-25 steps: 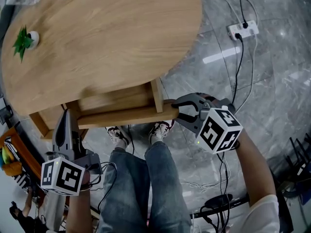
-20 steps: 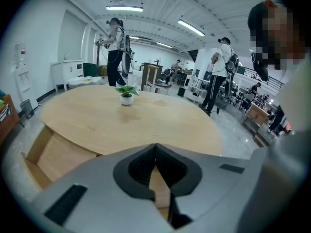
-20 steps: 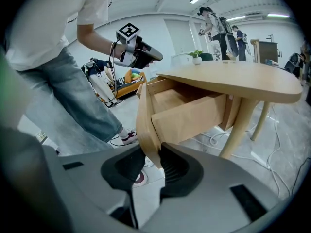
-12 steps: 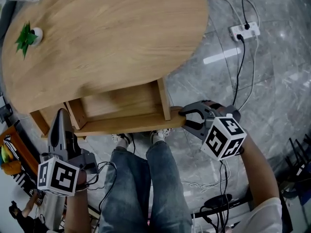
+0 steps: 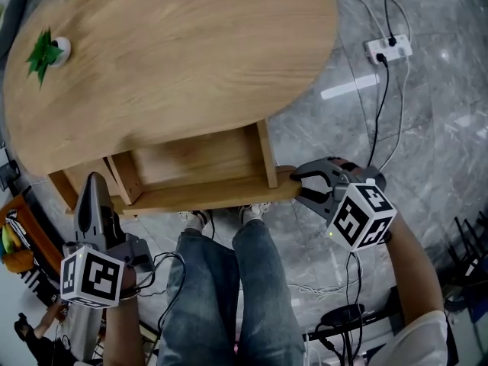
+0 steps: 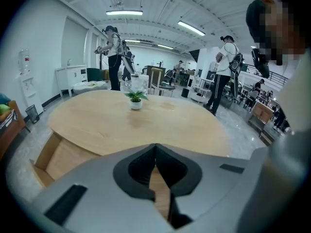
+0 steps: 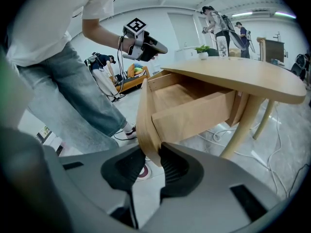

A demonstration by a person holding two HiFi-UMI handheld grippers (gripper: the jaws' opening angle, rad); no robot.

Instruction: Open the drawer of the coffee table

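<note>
Head view: drawer (image 5: 191, 162) stands partly out below the near edge of the surface (image 5: 175, 52). Right gripper (image 5: 302, 183) is at the right end of its front panel; left gripper (image 5: 93, 185) is near the left corner.

Left gripper view: clenched, empty.

Right gripper view: grasping the front panel's edge.

Risk: a one-ended pull may skew and jam the drawer, or the thin bite may slip.

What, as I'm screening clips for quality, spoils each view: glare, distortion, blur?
Head view: light streaks glare on the glossy floor. Left gripper view: black corners, bowed straight lines, soft foreground. Right gripper view: fisheye bends the table top and drawer.
</note>
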